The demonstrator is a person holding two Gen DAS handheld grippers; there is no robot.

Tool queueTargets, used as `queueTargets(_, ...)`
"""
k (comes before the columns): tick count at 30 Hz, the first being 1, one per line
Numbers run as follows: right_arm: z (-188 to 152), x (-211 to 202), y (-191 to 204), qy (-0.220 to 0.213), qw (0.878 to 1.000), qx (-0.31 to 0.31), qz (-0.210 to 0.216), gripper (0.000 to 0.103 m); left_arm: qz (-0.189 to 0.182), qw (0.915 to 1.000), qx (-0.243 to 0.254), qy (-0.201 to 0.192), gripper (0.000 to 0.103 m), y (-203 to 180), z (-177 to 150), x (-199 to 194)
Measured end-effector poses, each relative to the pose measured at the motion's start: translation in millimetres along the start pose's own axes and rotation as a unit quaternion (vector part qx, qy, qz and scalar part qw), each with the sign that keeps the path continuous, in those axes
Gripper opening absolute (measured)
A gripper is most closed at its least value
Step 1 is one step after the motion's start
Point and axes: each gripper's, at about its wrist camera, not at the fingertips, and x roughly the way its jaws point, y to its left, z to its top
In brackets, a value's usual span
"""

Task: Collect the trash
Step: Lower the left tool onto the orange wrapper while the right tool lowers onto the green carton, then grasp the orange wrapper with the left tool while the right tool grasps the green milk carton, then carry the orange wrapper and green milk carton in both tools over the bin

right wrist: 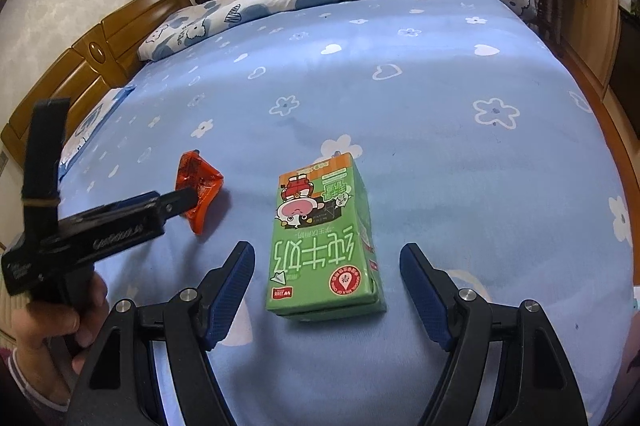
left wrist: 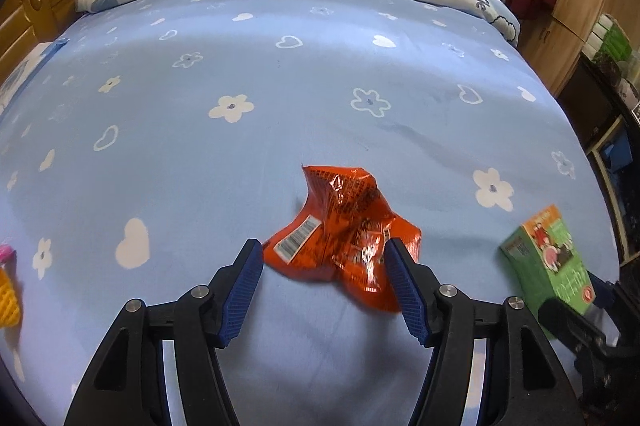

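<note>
we see the yellow net object (left wrist: 8, 300) cut by the left edge, green carton (left wrist: 550, 258) blurred, part hidden behind the right gripper (left wrist: 576, 330), our wrapper (right wrist: 199, 187) half behind the left gripper (right wrist: 188, 199)

Your crumpled orange foil snack wrapper (left wrist: 344, 226) lies on the light blue flower-and-heart printed bed sheet (left wrist: 240, 65), barcode side up, creased and puffed rather than flat. To its right, well apart, you have the green rectangular milk carton (right wrist: 324, 238) lying flat on its broad face, printed side up, its orange-banded end pointing toward the pillows. At your far left edge a yellow foam fruit net (left wrist: 8, 298) rests on the same sheet, only partly in view.
</note>
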Motion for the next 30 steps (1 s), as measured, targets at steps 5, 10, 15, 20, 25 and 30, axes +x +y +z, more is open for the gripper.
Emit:
queueTargets(5,-1.0,2.8,1.4,0.003,1.0,-0.008,-0.008,0.06,-0.001,0.9998,0.021,0.005,0.027,-6.6,-0.2,12.2)
queueTargets(10,-3.2,-3.2,-1.0,0.001,1.0,-0.01,-0.01,0.054,-0.017,0.9996,0.023,-0.002,0.006,-10.5,-8.2,-1.4)
queueTargets(15,-11.4,-21.1,-10.4,-0.005,1.0,0.007,0.002,0.054,-0.039,0.999,0.021,-0.008,0.005,-17.0,-30.3,-26.9)
queueTargets(20,-28.4,-48.1,-18.3,-0.009,1.0,0.015,0.009,0.054,-0.052,0.9984,0.022,-0.003,0.005,-26.6,-54.4,-55.4)
queueTargets(25,-46.8,-81.0,-28.8,-0.018,0.999,0.028,0.012,0.054,-0.064,0.9977,0.023,0.005,0.005,-39.5,-75.7,-84.7)
queueTargets(30,-63.2,-114.9,-37.3,-0.03,0.999,0.038,0.014,0.054,-0.074,0.9968,0.03,0.006,0.005,-53.8,-96.3,-115.4)
